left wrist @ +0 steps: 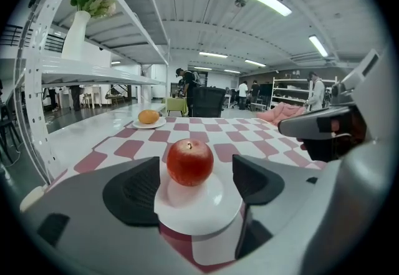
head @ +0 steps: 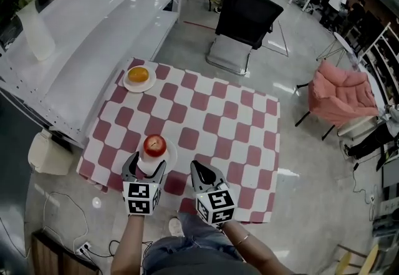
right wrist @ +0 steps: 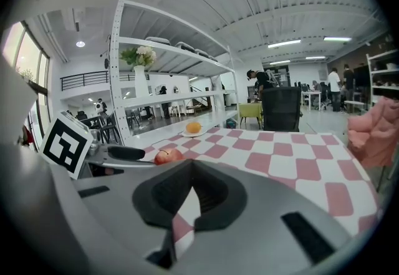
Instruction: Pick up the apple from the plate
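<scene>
I see a round, glossy red apple (left wrist: 189, 162) sitting upright, stem end up, in the middle of a small white plate (left wrist: 206, 208). The plate lies flat near my left corner of the red-and-white checked cloth (head: 206, 118).

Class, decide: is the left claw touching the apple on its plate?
Apart. The left gripper view shows the apple between the open jaws of the left claw, with white plate showing on either side.
</scene>
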The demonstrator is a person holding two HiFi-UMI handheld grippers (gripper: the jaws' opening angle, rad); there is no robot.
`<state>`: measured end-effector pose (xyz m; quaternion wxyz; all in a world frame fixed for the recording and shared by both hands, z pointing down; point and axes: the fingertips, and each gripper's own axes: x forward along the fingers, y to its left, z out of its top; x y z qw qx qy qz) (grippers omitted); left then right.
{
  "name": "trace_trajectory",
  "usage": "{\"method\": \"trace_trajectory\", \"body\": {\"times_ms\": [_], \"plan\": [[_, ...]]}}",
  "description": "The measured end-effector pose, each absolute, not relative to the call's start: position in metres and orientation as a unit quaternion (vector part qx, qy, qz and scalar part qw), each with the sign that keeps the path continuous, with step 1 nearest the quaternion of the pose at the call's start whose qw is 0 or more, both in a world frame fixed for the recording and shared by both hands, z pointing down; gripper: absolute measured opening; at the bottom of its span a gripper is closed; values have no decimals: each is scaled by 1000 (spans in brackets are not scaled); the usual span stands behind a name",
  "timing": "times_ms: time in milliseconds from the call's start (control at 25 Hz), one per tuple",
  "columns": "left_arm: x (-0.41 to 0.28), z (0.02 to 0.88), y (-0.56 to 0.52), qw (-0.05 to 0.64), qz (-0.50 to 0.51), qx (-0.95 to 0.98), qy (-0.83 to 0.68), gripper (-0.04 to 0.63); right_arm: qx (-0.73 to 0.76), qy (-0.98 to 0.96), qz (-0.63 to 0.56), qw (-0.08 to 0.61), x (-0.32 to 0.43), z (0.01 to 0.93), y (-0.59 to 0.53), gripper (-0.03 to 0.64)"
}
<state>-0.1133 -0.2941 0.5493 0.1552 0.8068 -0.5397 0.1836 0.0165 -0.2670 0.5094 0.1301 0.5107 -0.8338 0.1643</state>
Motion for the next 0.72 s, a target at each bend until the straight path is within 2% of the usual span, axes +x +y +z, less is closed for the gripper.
{"method": "trace_trajectory", "body": {"times_ms": [480, 720], "plan": [[-112, 569, -323, 168, 207, 801, -536, 357, 505, -833, 176, 146, 14, 523, -292, 11], [-105, 579, -332, 170, 223, 804, -524, 390, 506, -830, 181, 151, 18, 530, -299, 11]]}}
